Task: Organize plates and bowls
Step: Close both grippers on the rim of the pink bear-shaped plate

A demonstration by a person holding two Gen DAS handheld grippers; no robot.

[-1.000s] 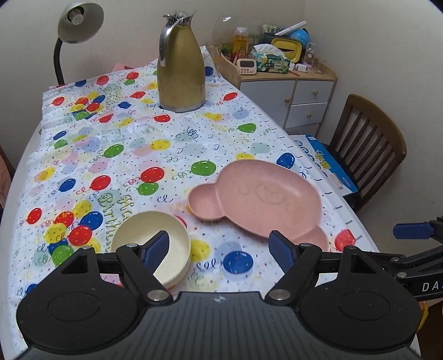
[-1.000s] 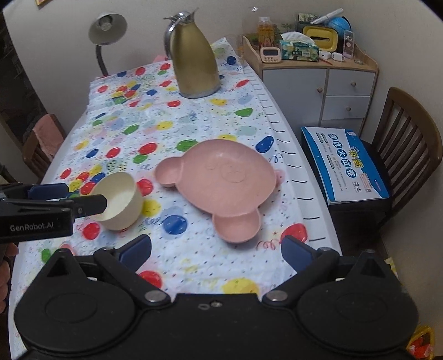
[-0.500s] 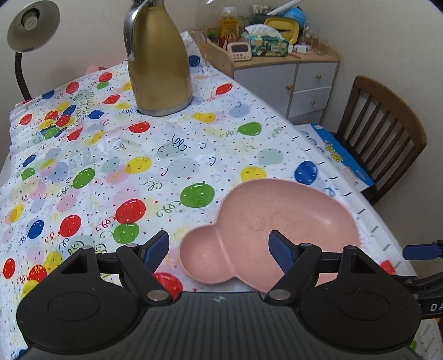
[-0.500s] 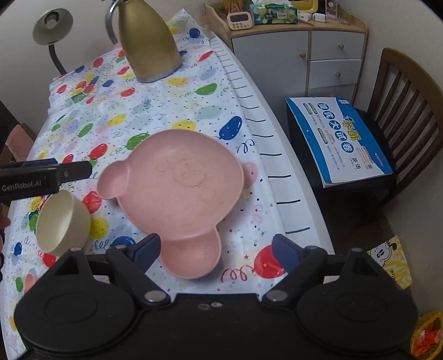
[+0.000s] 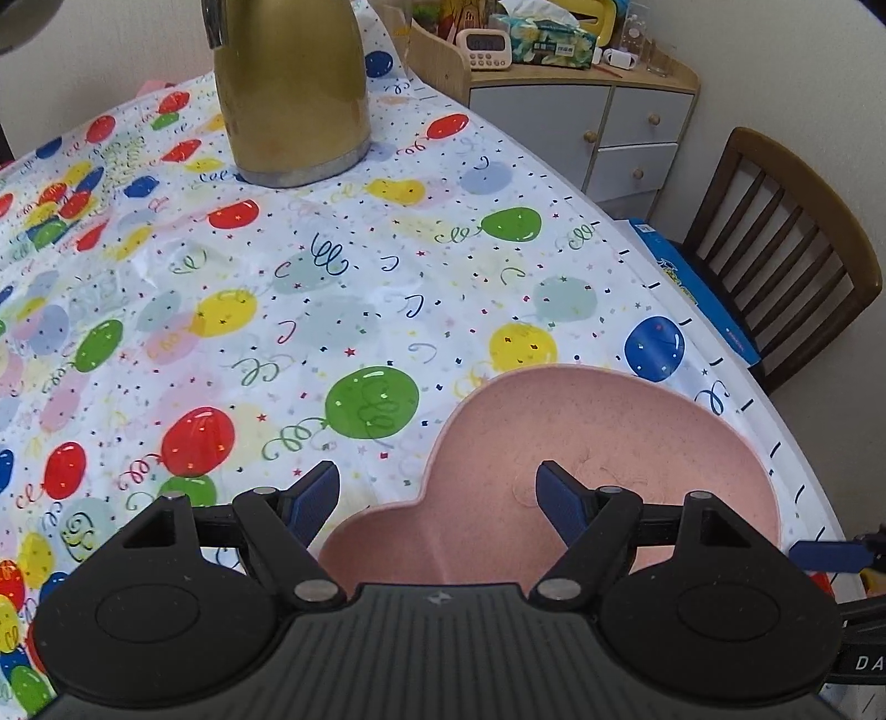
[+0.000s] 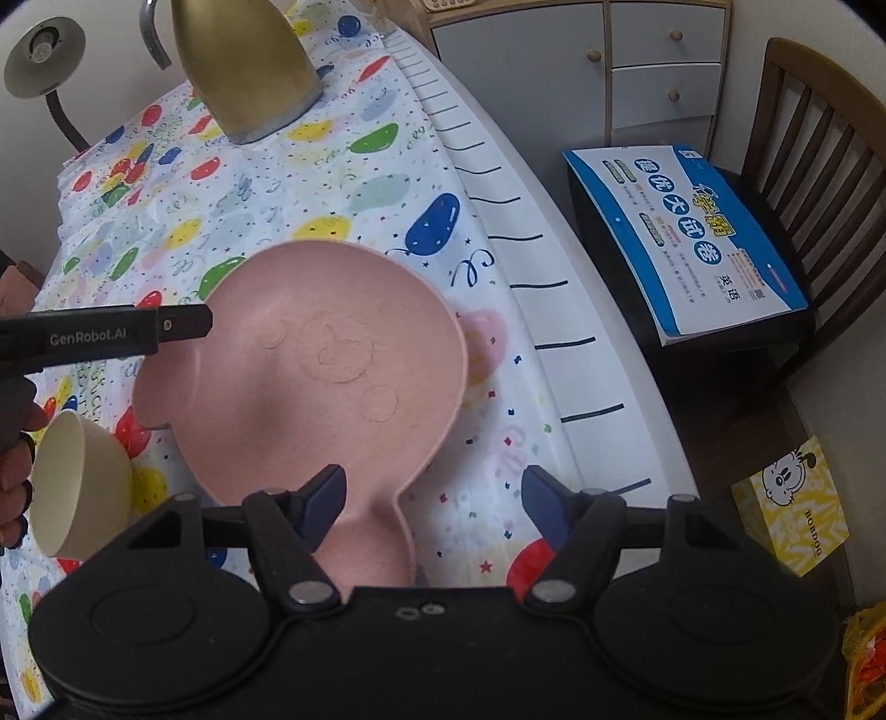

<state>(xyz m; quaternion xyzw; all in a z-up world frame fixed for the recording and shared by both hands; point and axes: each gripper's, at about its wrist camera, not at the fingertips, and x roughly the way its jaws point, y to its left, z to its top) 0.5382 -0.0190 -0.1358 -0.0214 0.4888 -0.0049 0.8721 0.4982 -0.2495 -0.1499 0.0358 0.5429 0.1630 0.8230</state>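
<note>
A pink bear-shaped plate (image 5: 609,443) lies flat on the balloon tablecloth near the table's right edge. My left gripper (image 5: 437,495) hovers open over the plate's left ear, its pads clear of the rim. One of its fingers (image 6: 183,327) shows from the side in the right wrist view. My right gripper (image 6: 432,493) straddles the plate's near ear (image 6: 371,543). Its jaws are closing, and the right pad still stands apart from the ear. A cream bowl (image 6: 72,487) sits left of the plate (image 6: 332,360), beside a person's hand (image 6: 14,476).
A gold thermos jug (image 5: 288,94) stands at the back of the table, with a desk lamp (image 6: 44,50) behind it. Right of the table are a drawer cabinet (image 6: 609,66), a wooden chair (image 6: 819,166) bearing a blue booklet (image 6: 681,238), and a yellow box (image 6: 792,504) on the floor.
Both grippers have moved forward and down onto the pink plate. The cream bowl has dropped out of the left wrist view. The right jaws have narrowed.
</note>
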